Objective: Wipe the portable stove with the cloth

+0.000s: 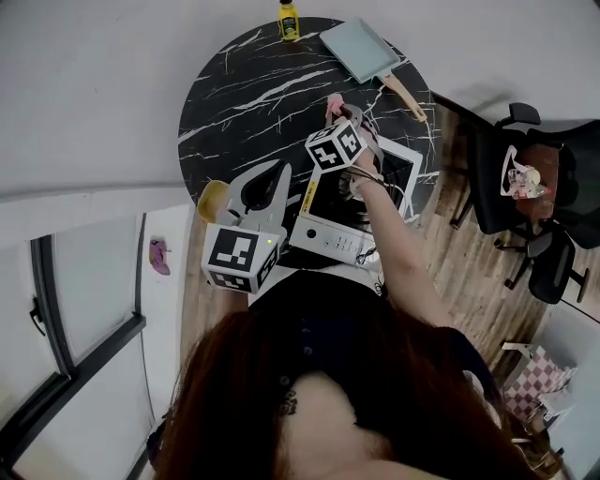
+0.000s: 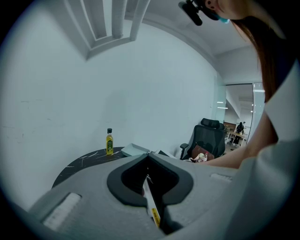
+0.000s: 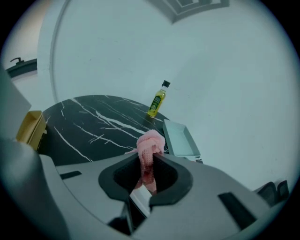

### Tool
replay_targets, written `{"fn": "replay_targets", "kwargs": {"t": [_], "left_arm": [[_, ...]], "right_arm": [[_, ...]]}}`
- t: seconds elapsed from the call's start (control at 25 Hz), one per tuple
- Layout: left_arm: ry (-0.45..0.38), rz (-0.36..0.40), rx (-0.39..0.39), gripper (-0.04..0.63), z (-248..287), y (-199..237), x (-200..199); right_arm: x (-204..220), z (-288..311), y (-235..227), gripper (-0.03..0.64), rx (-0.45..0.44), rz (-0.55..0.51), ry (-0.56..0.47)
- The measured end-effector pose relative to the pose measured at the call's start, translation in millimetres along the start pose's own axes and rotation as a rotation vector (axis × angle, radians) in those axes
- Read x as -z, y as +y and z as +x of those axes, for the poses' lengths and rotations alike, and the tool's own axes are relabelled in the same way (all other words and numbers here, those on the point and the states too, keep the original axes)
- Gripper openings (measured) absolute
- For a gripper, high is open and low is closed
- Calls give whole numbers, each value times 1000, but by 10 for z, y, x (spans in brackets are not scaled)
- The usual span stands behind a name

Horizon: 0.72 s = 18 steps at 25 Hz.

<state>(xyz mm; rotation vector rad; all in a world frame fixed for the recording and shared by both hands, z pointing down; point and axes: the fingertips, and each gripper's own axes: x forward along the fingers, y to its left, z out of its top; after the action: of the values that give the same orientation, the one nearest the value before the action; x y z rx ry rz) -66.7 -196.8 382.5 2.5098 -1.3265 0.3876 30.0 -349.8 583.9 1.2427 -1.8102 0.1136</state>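
- Sitting at the near right edge of the round table (image 1: 239, 89), the portable stove (image 1: 323, 234) lay directly in front of the person. Its dark top plate faced up, its pale control strip was nearest the body, and the right forearm crossed above it.
- The cloth (image 1: 334, 101), pink and bunched, was pinched between the jaws of the right gripper (image 1: 343, 112) and stuck out past their tips. From the head view it hung beyond the stove's far corner, over bare table, and did not appear to be touching the plate.
- The left gripper (image 1: 279, 171) hovered just beside the stove's left side. Its jaws were closed tip to tip with nothing between them, and a strip of the stove's edge showed through the gap behind the tips.
- Step judged in hand: the cloth was gripped and carried, but no wiping contact had been made.
- The next move would call for lowering the cloth flat onto the plate and drawing it across. The left gripper was well placed to steady the casing.
- Edges: the stove lay close to the table's near rim, so a stroke pulled toward the body could push it that way.
- Open room: a wide stretch of bare marble lay on the far left.
- A pale blue pan (image 1: 361, 49) sat near the far side of the cloth, and a small oil bottle (image 1: 288, 21) stood at the far rim, well apart.
- A yellow item (image 1: 212, 200) lay at the left rim, near the left gripper. What it was could not be told.
- An office chair (image 1: 525, 187) stood off the table to the right.
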Motion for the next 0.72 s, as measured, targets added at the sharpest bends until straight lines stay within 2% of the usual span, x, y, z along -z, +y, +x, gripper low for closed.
{"fn": "replay_targets", "kwargs": {"t": [0.2,0.44,0.72], "left_arm": [[-13,13,11,11,-28,-44,-43],[-36,34,28,12,-87,-103,-95],[-74,59,58,12,-204,-229,-168]], "right_arm": [[-228,-226,-138,63,-7,109,-101],[-384,-523,-214,63,0,125,-209],[-468,-1022,-350,63,40,226,-311]]}}
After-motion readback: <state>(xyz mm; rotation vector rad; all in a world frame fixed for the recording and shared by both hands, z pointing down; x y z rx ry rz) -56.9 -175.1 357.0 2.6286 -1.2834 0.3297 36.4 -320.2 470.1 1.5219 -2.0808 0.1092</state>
